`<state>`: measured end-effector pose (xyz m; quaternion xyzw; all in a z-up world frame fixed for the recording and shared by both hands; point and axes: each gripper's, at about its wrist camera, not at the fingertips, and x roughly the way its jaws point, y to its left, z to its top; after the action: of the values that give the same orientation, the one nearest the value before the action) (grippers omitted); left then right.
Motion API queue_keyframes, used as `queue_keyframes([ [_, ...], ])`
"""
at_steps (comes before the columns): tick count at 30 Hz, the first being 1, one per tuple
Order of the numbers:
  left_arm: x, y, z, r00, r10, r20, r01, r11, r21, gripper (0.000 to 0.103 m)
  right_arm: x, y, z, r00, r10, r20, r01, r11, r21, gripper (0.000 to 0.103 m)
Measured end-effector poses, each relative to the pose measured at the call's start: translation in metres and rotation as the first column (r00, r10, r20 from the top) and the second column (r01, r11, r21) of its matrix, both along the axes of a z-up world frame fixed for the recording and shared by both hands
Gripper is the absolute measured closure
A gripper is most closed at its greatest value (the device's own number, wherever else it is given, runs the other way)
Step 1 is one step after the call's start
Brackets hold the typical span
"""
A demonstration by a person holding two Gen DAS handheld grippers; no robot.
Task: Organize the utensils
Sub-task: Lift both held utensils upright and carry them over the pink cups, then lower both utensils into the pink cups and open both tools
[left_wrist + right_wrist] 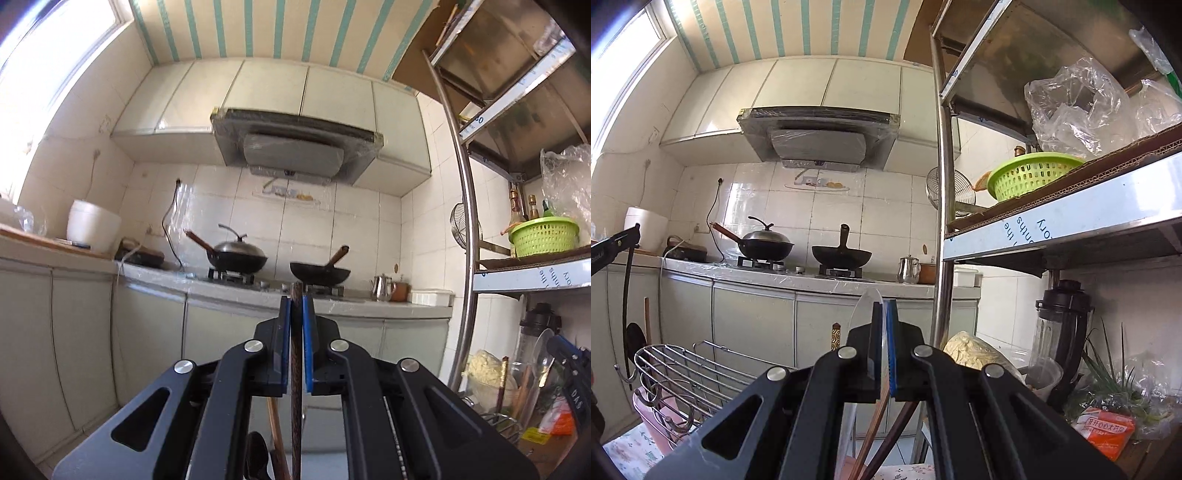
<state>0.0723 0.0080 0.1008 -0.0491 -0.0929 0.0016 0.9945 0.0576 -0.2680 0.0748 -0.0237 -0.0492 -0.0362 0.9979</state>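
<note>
A tiled kitchen with a stove counter lies ahead of both grippers. The left gripper [296,306] is clamped on a dark wooden chopstick [296,369]. The right gripper [882,314] pinches what looks like a clear plastic utensil [866,306]. Both are held aloft, not yet stowed. A wire rack [683,373] sits lower left; a steel shelf [1052,229] crowds the right.

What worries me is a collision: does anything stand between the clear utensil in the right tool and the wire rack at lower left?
Nothing visible does. The clear utensil, clamped in the right tool, has open air toward the wire rack; only a black cable hangs beyond its left end.
</note>
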Motion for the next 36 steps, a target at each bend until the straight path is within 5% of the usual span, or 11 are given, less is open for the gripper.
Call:
queue_keyframes([
  [4,0.009,-0.006,-0.018,1.000,0.018,-0.010,-0.018,1.000,0.020,0.098,0.001,0.001,-0.009,1.000,0.008,-0.016,-0.008,1.000,0.004,0.101],
  [13,-0.012,0.010,-0.059,0.991,0.022,-0.134,-0.032,0.996,-0.078,0.098,-0.012,-0.005,-0.038,0.994,0.016,-0.107,-0.009,0.998,0.068,0.101],
  [19,-0.005,0.025,-0.079,0.958,-0.035,-0.284,-0.006,0.990,-0.141,0.098,-0.011,-0.019,-0.047,0.981,0.045,-0.188,-0.015,0.987,0.161,0.101],
  [25,0.012,0.032,-0.090,0.920,-0.108,-0.377,0.035,0.980,-0.196,0.098,0.010,-0.036,-0.054,0.936,0.153,-0.318,-0.060,0.957,0.285,0.100],
  [36,0.021,0.038,-0.088,0.871,-0.185,-0.456,0.080,0.967,-0.240,0.095,0.021,-0.039,-0.067,0.866,0.246,-0.435,-0.093,0.935,0.342,0.099],
])
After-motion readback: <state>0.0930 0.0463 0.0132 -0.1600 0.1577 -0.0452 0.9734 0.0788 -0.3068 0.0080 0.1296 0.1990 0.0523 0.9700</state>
